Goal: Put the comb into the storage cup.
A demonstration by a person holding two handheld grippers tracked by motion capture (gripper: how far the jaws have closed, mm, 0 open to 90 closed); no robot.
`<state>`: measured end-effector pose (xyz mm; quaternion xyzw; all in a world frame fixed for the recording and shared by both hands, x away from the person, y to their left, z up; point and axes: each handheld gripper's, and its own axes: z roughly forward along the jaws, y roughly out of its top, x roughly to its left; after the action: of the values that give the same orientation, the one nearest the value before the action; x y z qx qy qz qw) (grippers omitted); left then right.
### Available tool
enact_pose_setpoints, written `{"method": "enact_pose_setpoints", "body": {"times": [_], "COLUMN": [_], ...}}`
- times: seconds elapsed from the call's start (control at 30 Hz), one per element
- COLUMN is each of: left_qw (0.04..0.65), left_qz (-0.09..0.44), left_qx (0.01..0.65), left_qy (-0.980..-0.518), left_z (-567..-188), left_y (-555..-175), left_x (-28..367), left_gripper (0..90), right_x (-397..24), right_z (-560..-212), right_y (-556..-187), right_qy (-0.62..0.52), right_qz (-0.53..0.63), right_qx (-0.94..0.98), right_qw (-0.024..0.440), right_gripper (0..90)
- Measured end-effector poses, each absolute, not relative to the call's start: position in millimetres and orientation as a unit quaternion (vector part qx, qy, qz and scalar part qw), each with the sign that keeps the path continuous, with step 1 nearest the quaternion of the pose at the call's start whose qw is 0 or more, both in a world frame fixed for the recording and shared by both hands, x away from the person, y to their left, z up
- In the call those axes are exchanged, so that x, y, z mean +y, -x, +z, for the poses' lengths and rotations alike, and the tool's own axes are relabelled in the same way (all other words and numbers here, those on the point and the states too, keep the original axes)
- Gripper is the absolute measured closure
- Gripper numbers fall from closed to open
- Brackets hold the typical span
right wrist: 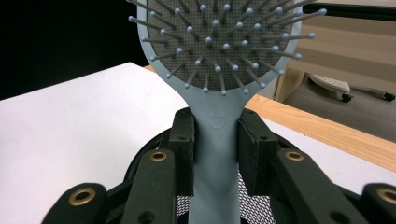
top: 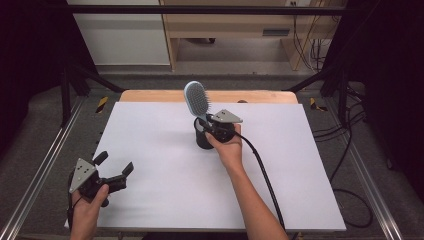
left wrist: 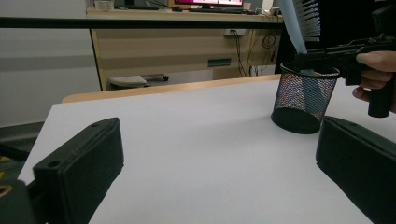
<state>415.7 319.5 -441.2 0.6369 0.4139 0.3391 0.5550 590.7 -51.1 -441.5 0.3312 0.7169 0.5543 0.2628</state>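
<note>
A light blue hairbrush (top: 195,98) stands upright with its handle down inside a black mesh cup (top: 204,138) near the middle of the white table. My right gripper (top: 210,125) is shut on the brush's handle just above the cup's rim; in the right gripper view both pads press the hairbrush (right wrist: 215,135) neck from either side. My left gripper (top: 114,165) rests at the table's front left, open, with nothing between its jaws. From the left gripper view the mesh cup (left wrist: 303,98) sits ahead to the right, with the hairbrush (left wrist: 299,23) rising out of it.
The white sheet (top: 165,165) covers a wooden table (top: 150,95) with bare room around the cup. A black cable (top: 265,175) trails from my right gripper toward the front edge. Beyond the table stand a wooden desk (top: 225,30) and loose cables on the floor.
</note>
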Motion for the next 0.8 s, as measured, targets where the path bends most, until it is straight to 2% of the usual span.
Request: {"method": "enact_pose_setpoints", "body": {"times": [0.8], "left_qw": [0.555], "left_qz": [0.338], "left_qx": [0.415], "left_qy": [-0.637], "left_z": [-441.2], "left_y": [-415.9], "left_x": [319.5], "left_gripper": [0.9], "right_x": [-51.2], "right_z": [-443.4], "right_y": [-591.7], "right_qy": [-0.335], "right_qz": [0.55], "right_qx": [0.722], "right_qw": [0.256], "right_gripper": [69.4]}}
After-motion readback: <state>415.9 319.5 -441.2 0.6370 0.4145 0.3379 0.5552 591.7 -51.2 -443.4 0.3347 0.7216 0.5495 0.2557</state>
